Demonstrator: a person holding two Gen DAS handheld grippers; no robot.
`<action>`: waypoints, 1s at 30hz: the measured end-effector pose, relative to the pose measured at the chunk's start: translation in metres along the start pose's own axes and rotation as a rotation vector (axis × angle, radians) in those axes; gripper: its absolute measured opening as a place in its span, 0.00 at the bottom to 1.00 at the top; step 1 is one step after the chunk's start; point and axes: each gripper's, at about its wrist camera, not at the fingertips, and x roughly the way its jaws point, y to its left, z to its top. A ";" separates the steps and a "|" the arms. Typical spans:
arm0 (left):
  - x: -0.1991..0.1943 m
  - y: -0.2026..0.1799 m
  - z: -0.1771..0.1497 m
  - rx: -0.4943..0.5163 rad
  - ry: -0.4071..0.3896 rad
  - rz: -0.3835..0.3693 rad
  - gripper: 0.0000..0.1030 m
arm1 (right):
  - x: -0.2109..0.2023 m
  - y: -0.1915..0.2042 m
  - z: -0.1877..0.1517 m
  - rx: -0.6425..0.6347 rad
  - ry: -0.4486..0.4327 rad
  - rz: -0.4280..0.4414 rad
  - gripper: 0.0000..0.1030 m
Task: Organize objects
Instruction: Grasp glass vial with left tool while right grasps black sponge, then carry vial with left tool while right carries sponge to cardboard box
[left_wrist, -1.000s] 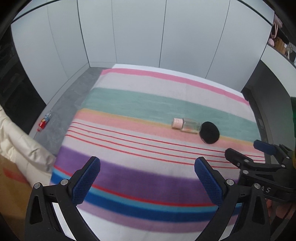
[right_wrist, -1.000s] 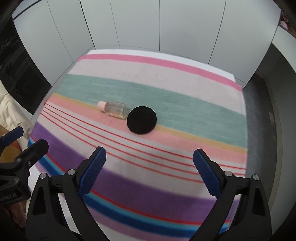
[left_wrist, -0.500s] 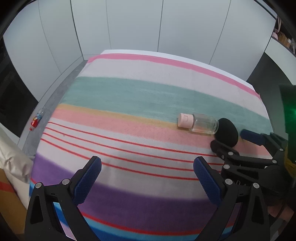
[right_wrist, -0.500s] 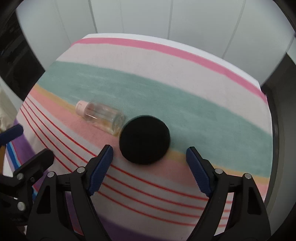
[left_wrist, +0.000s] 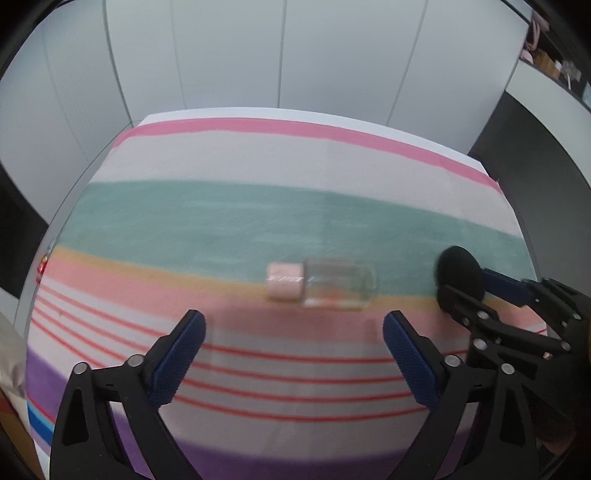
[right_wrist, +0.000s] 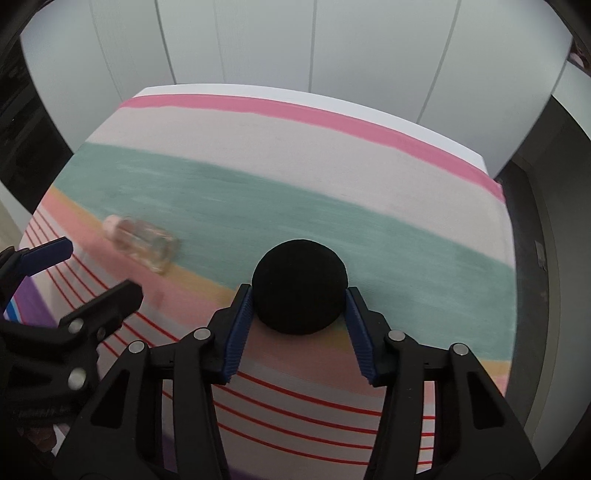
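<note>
A clear bottle (left_wrist: 332, 282) with a pink cap lies on its side on the striped cloth (left_wrist: 258, 221). My left gripper (left_wrist: 293, 321) hovers just short of it, jaws wide but closing, with nothing between them. The bottle also shows at the left of the right wrist view (right_wrist: 142, 243). A black round pad (right_wrist: 299, 273) sits on the cloth to the bottle's right. My right gripper (right_wrist: 298, 295) is shut on it, blue pads pressing both its sides. The left wrist view shows that pad (left_wrist: 460, 271) at the right, clamped by the right gripper.
White cabinet panels (left_wrist: 280, 55) close off the far side beyond the cloth's pink-striped edge. Dark floor (right_wrist: 535, 221) lies past the table's right edge. A small red item (left_wrist: 42, 266) lies on the floor at the left. The left gripper (right_wrist: 96, 271) reaches in beside the bottle.
Both grippers have sunk forward toward the cloth. The right jaws have closed onto the black pad, which now sits apart from the bottle. The left jaws have narrowed slightly.
</note>
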 end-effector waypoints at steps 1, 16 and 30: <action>0.003 -0.005 0.002 0.017 0.003 0.009 0.93 | -0.001 -0.003 -0.001 0.008 0.006 -0.003 0.50; -0.006 -0.018 0.009 0.029 0.016 0.010 0.60 | -0.034 -0.031 -0.011 0.062 0.014 -0.001 0.50; -0.079 -0.016 0.003 0.000 -0.021 0.002 0.60 | -0.089 -0.026 -0.014 0.088 -0.003 0.003 0.50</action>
